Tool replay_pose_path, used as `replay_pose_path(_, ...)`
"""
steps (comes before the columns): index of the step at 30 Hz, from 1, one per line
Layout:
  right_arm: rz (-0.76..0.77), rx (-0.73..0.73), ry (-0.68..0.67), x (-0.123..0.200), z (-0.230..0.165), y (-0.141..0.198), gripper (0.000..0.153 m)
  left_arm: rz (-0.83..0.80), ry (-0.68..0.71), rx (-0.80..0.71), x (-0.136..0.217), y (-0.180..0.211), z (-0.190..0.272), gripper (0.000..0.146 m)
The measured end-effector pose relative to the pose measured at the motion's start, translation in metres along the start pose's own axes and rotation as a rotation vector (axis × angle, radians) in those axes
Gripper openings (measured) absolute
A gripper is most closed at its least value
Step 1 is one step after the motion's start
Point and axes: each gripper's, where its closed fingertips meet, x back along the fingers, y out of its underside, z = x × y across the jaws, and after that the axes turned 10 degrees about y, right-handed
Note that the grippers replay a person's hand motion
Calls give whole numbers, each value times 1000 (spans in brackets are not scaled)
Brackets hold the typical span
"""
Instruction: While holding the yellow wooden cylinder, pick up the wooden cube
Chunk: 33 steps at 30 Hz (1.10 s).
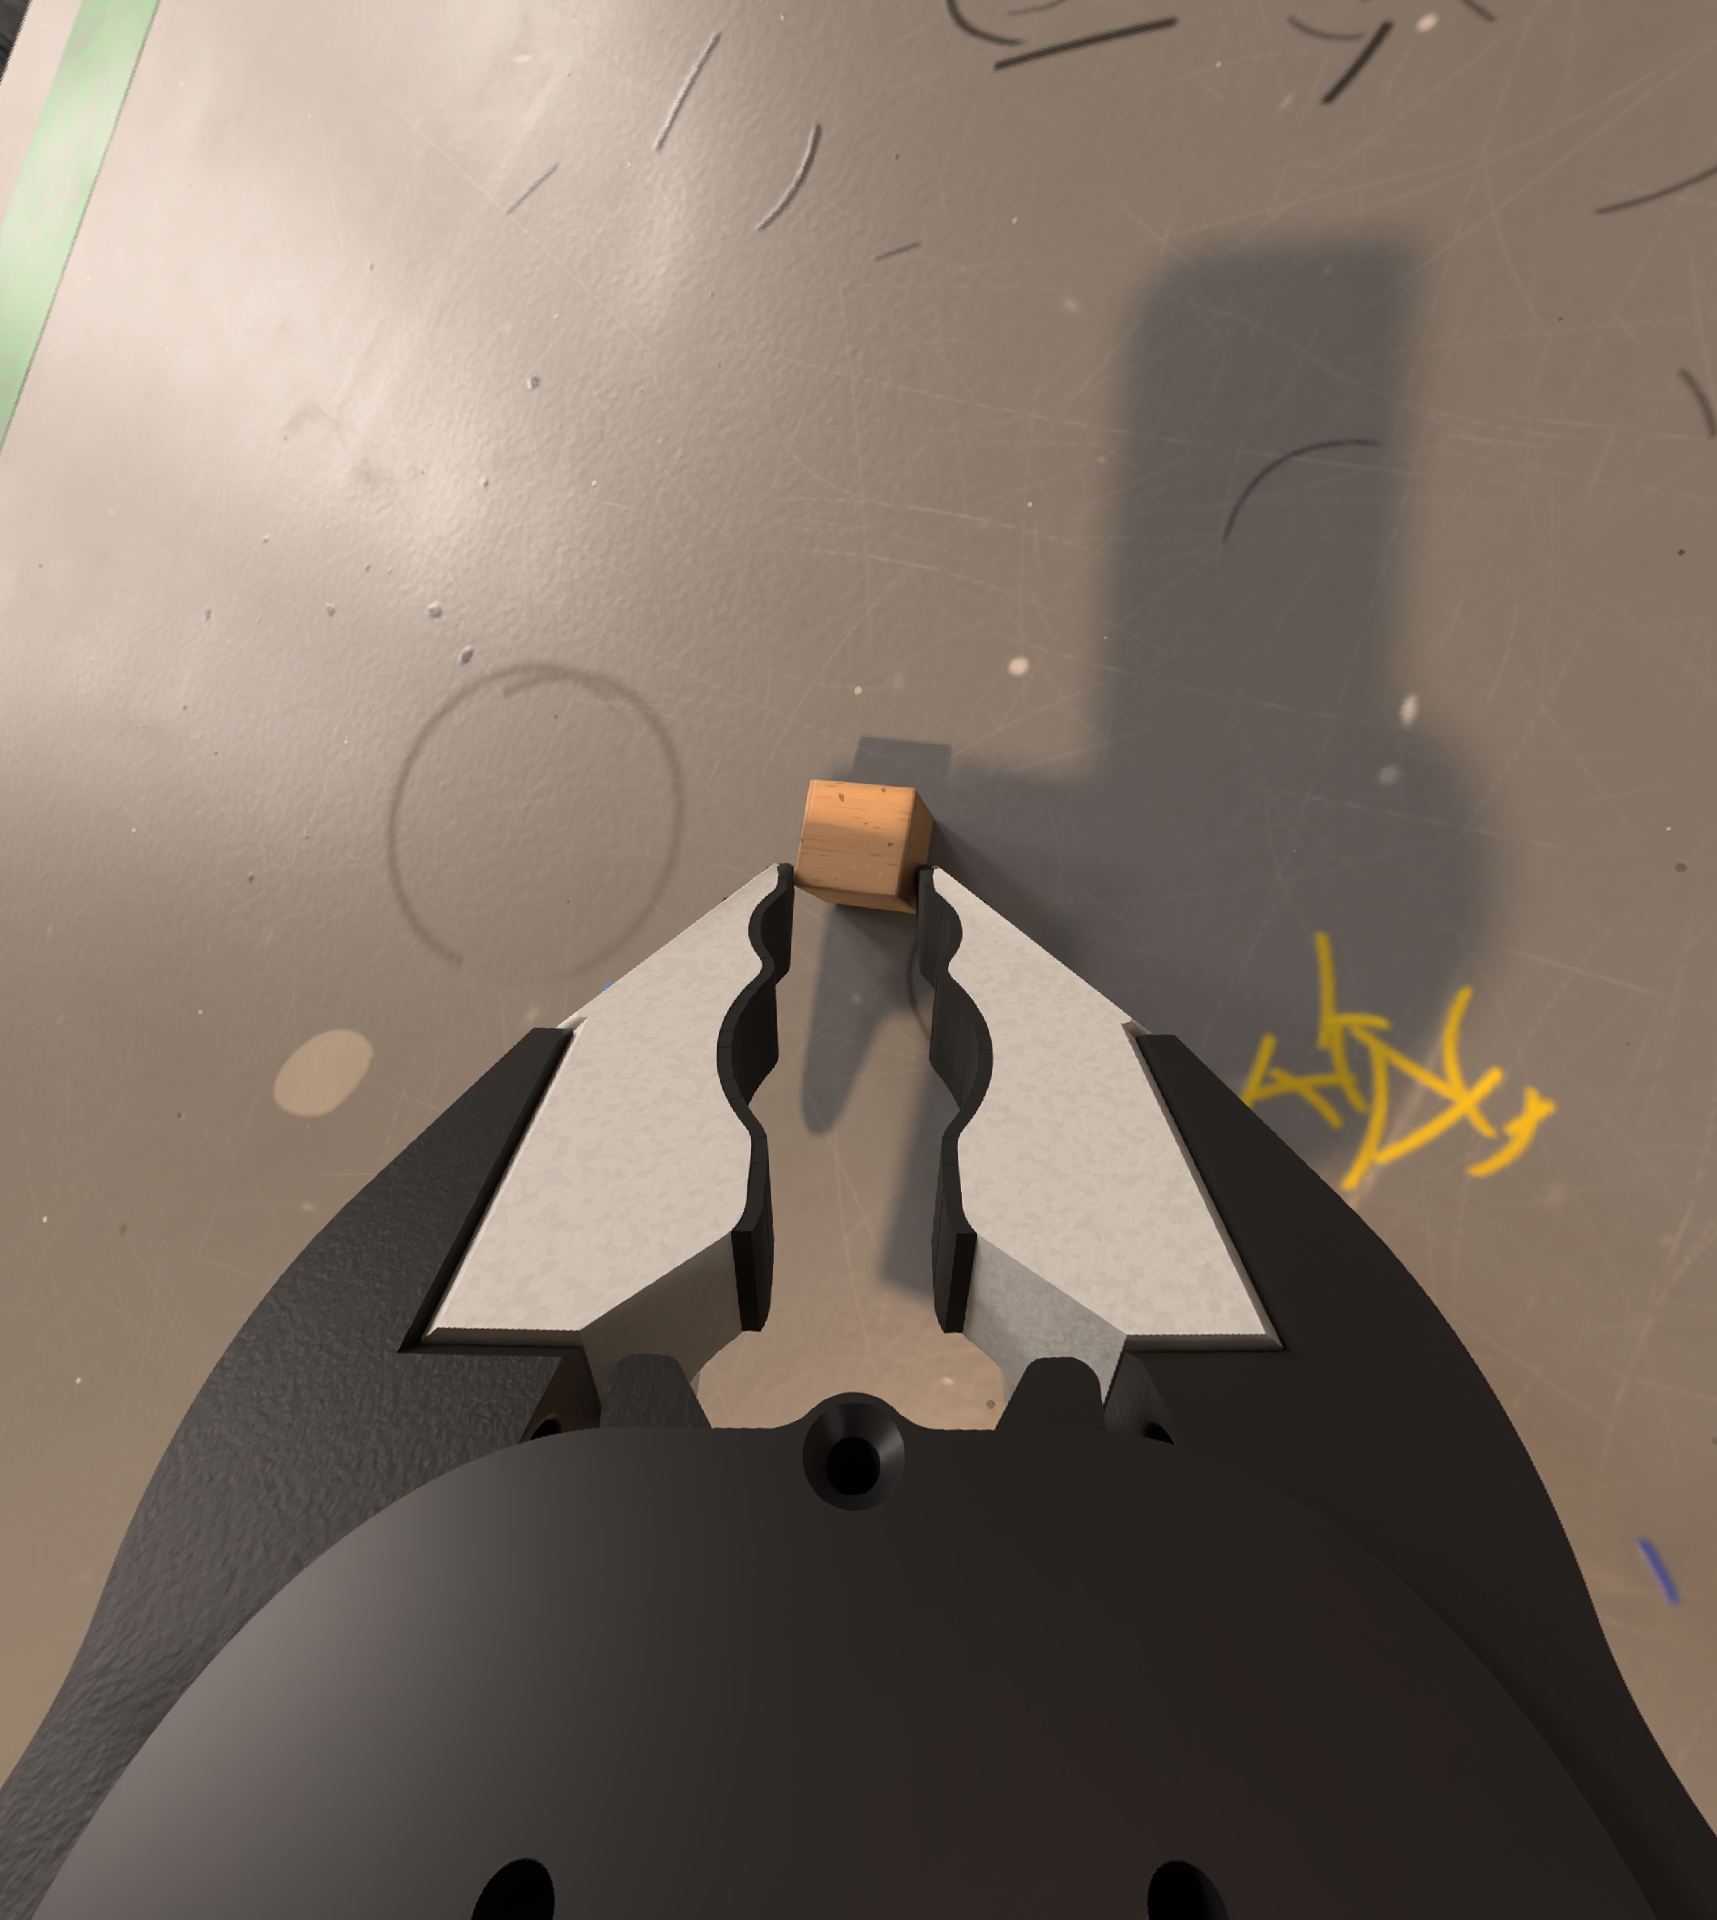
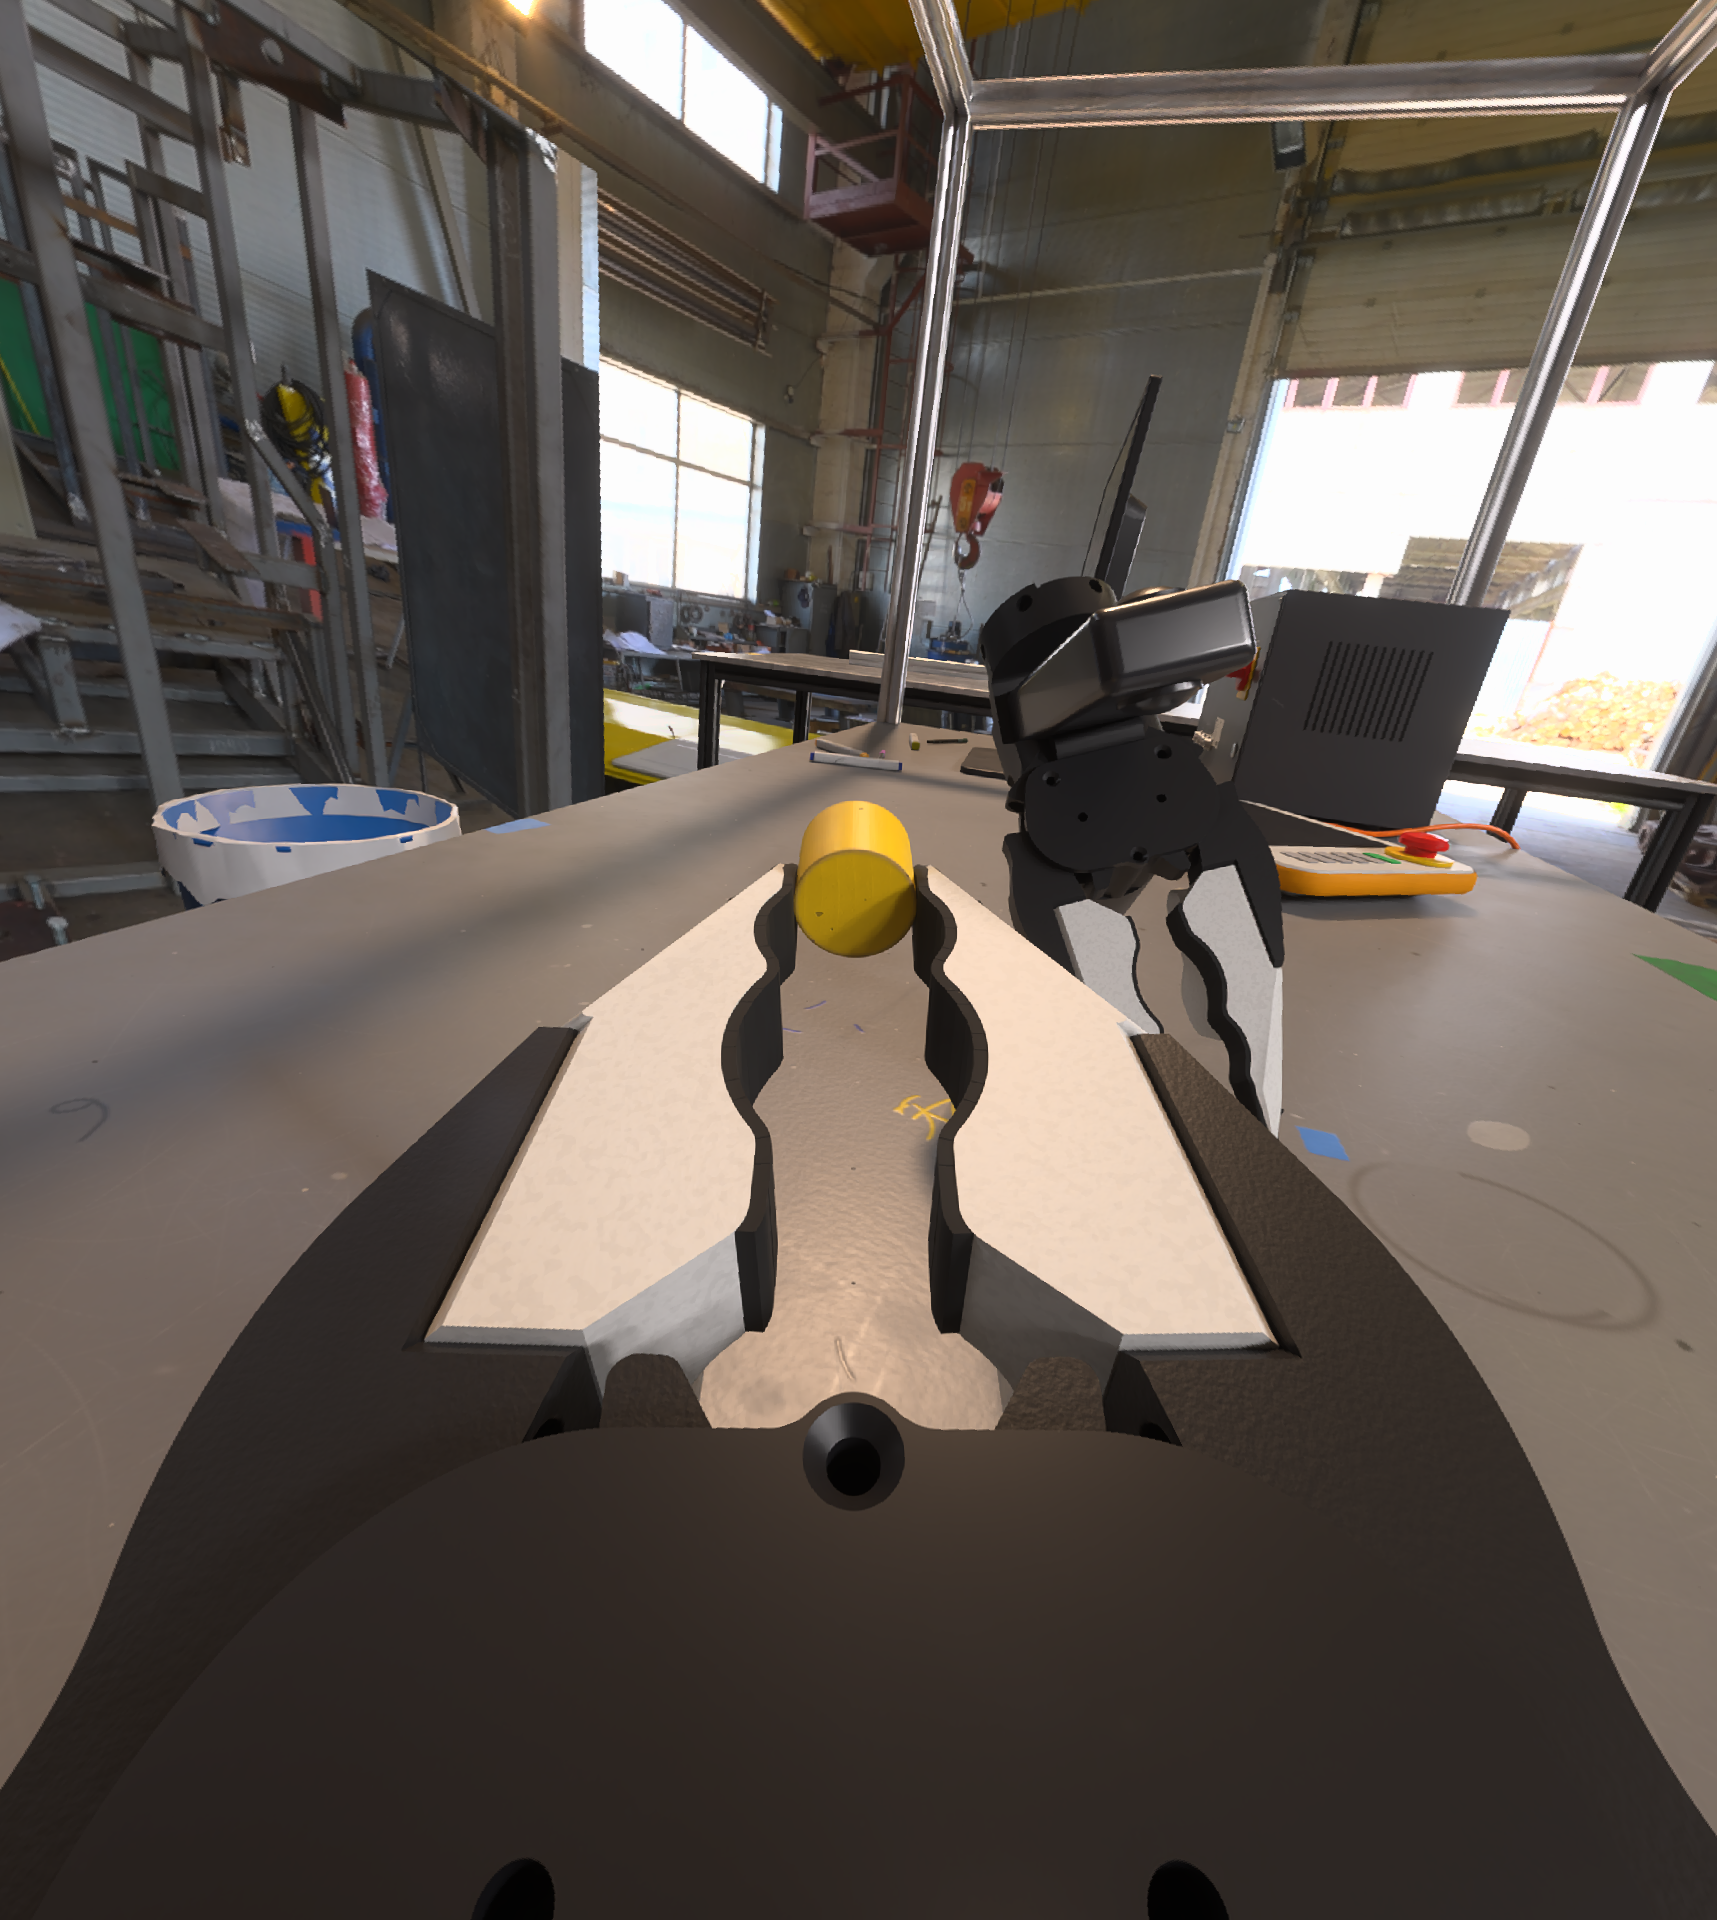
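A small light-brown wooden cube [image 1: 864, 844] sits between the fingertips of my left gripper [image 1: 856, 881], whose jaws press on its two sides just over the grey table [image 1: 418, 468]. I cannot tell whether the cube is off the surface. My right gripper [image 2: 854, 896] is shut on a yellow wooden cylinder [image 2: 854, 881] and holds it lying lengthwise above the table. In the right wrist view the left gripper [image 2: 1202, 1044] points down at the table just to the right, and its tips and the cube are hidden behind my right finger.
A blue-and-white bucket [image 2: 303, 831] stands beyond the table's left edge. A yellow control pendant [image 2: 1373, 871] and a black box [image 2: 1373, 696] are at the far right. A metal frame post [image 2: 921, 416] rises at the back. Green tape [image 1: 2, 312] marks the table edge.
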Motion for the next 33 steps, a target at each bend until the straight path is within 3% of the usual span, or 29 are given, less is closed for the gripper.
replay_pose_path(11, -4, -2, 1, 0, 0, 0, 21, 11, 29, 39, -1, 0, -1, 23)
replay_pose_path(21, -2, -9, 6, 0, 2, 0, 21, 9, -65, 155, 2, 7, -15, 24)
replay_pose_path(29, -1, -17, 8, 0, 3, 0, 21, 109, -201, 272, 72, -5, -56, 24)
replay_pose_path(33, 2, -17, 11, 1, 3, -1, 21, 194, -105, 334, 112, -26, -53, 24)
